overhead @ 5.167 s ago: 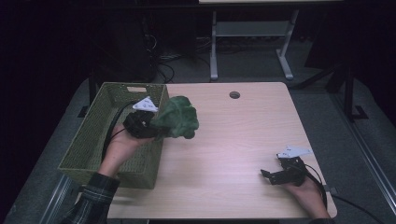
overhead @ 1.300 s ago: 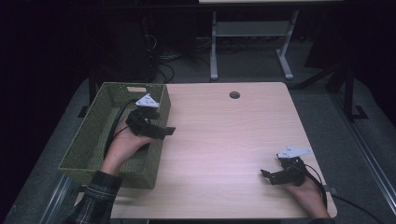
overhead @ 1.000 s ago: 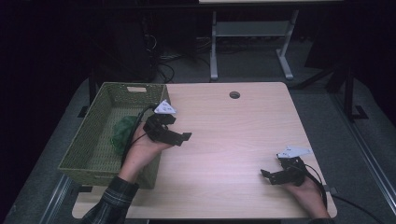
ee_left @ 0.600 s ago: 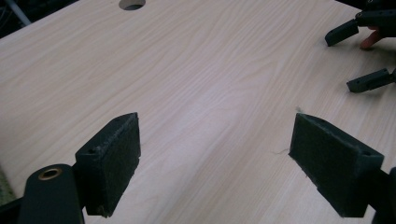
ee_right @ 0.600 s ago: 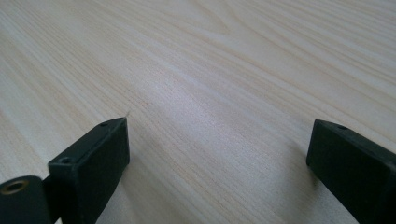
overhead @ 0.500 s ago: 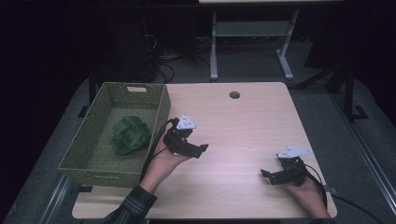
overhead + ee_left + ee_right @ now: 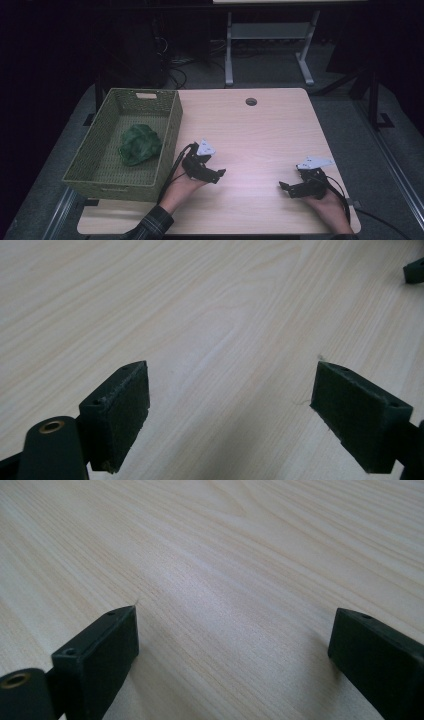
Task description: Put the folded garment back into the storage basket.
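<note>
Two grippers on the table (image 7: 260, 130), both yours, both empty. Your left gripper (image 7: 216, 173) sits just right of the basket (image 7: 170, 125), near edge of the table, jaws pointing right; grey plate on top, cable trailing back past your wrist. In the left gripper view its jaws stand wide apart w/ bare pale wood grain between them, nothing gripped. At the top right corner of that view, a dark bit that could be the other gripper's tip; too little of it to be sure.

Your right gripper (image 7: 289, 187) lies at the near right of the table, well apart from the left one, jaws pointing left. In the right gripper view jaws likewise spread wide, only wood between.

Green crumpled cloth (image 7: 140, 144) lies inside the green woven basket, approx. mid-floor, not touching either gripper. Basket stands at the table's left side, overhanging the left edge a bit.

Round cable hole (image 7: 251, 101) at the far edge of the table. Grey metal frame legs (image 7: 270, 35) beyond, on dark floor.
</note>
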